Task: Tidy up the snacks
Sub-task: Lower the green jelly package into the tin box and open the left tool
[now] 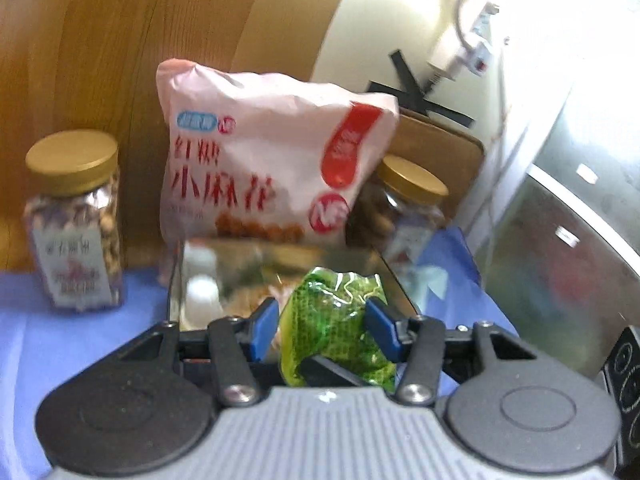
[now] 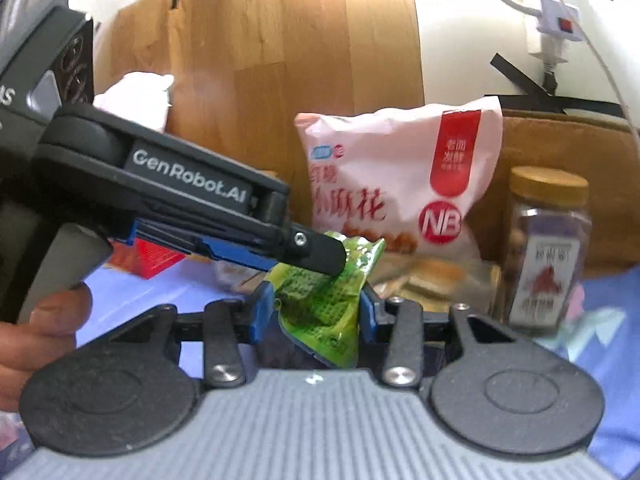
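Note:
A small green snack packet (image 1: 334, 328) sits between the blue pads of my left gripper (image 1: 325, 325), which is shut on it. The same green packet (image 2: 326, 300) also sits between the pads of my right gripper (image 2: 316, 312), which is shut on it too. The left gripper's body (image 2: 192, 200) reaches in from the left of the right wrist view, its black fingertip (image 2: 320, 256) on the packet's top. Behind stands a pink snack bag (image 1: 264, 160), also in the right wrist view (image 2: 400, 176). A clear box of snacks (image 1: 224, 280) lies just ahead.
Two gold-lidded nut jars stand on the blue cloth: one left (image 1: 74, 220), one right (image 1: 404, 208), the latter also in the right wrist view (image 2: 548, 248). A wooden panel (image 1: 140, 40) and a white wall with a power strip (image 2: 554, 20) stand behind. A red box (image 2: 152, 258) lies left.

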Motion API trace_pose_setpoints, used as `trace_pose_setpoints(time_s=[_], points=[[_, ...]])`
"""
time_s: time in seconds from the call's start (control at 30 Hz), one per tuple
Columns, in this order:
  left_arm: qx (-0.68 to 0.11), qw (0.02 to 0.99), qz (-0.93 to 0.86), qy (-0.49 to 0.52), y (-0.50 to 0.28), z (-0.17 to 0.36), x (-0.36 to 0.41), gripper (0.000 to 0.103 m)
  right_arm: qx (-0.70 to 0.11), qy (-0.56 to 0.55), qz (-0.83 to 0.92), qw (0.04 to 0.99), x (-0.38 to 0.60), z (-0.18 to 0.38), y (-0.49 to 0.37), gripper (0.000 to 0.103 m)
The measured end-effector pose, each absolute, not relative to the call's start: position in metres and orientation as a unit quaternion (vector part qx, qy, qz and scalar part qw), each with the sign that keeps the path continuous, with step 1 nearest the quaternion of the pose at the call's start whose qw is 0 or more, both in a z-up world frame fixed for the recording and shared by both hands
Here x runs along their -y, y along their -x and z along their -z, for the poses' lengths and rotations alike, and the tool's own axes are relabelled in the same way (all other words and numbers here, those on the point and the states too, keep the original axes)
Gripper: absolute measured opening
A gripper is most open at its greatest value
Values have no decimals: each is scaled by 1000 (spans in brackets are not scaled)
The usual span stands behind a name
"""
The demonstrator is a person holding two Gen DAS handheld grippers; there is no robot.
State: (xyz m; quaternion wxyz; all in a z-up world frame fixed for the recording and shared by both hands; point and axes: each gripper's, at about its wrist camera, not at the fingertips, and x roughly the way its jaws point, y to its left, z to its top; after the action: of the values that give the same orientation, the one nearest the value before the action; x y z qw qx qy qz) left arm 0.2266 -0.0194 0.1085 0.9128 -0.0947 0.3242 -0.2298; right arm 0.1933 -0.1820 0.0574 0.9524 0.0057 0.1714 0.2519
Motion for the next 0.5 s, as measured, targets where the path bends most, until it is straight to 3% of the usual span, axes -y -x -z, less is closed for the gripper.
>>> trace_pose_setpoints(time_s=[0.1,0.23,0.33,0.5], points=[[-324,917,212,95,-257,-99,21,54,-174,12,-240,955,173,-49,-220,55],[-346,916,183,91,-275,-80,22,55,-189,20,-221,957,172,-35,-231,59],[-337,917,190,99,-266,-79,12,55,-185,-1,-216,959,185,-33,-220,65],[-306,923,203,117,-226,-97,-20,59,-167,-44,-222,960,205,-43,-186,66]])
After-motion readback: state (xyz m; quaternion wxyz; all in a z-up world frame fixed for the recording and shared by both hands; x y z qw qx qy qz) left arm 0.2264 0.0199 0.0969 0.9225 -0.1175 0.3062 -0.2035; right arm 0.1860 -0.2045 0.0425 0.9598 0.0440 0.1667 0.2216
